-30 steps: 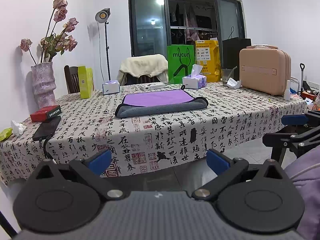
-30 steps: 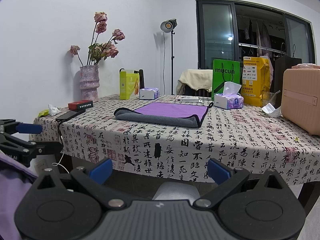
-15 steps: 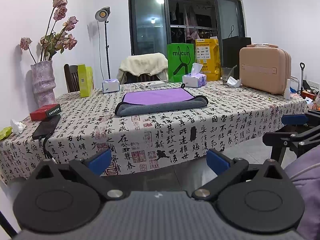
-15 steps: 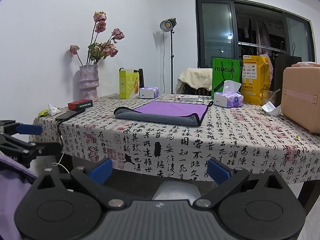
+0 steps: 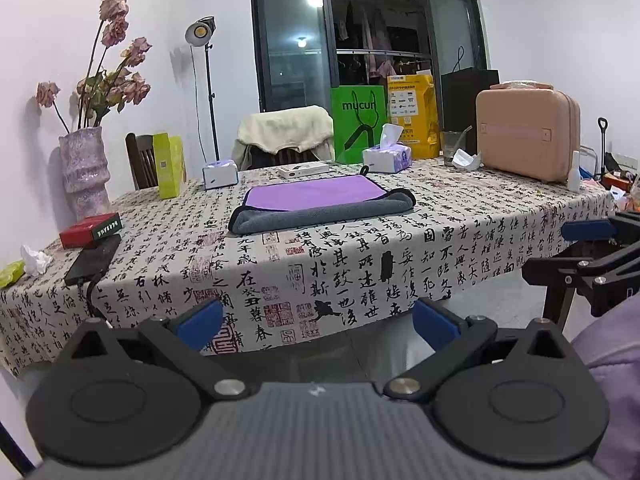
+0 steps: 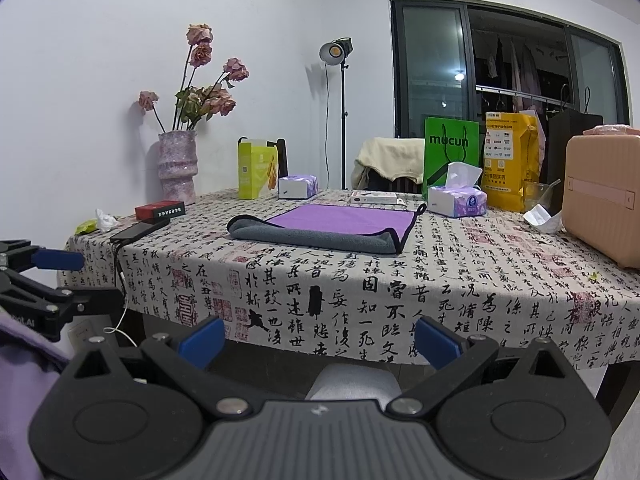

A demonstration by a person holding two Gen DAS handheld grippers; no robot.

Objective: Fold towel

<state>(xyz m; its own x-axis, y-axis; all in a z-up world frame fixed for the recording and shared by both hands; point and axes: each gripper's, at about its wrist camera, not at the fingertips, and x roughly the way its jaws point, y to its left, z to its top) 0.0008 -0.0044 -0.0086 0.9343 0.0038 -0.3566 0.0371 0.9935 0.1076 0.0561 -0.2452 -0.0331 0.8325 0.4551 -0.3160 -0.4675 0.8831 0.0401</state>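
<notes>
A purple towel with a grey underside (image 5: 320, 203) lies on the table (image 5: 360, 264), its near edge rolled over so the grey shows. It also shows in the right wrist view (image 6: 324, 229). My left gripper (image 5: 318, 322) is open and empty, held in front of and below the table's front edge. My right gripper (image 6: 318, 340) is open and empty too, likewise short of the table. Each gripper appears at the side of the other's view: the right gripper (image 5: 588, 248), the left gripper (image 6: 44, 276).
A vase of dried roses (image 5: 84, 168), a red box (image 5: 90, 230) and a black phone (image 5: 94, 260) stand at the left. Tissue boxes (image 5: 386, 158), a green bag (image 5: 358, 124) and a pink case (image 5: 528, 134) line the back and right.
Almost nothing differs. Both views have shifted only slightly; the towel and both open grippers stay as they were.
</notes>
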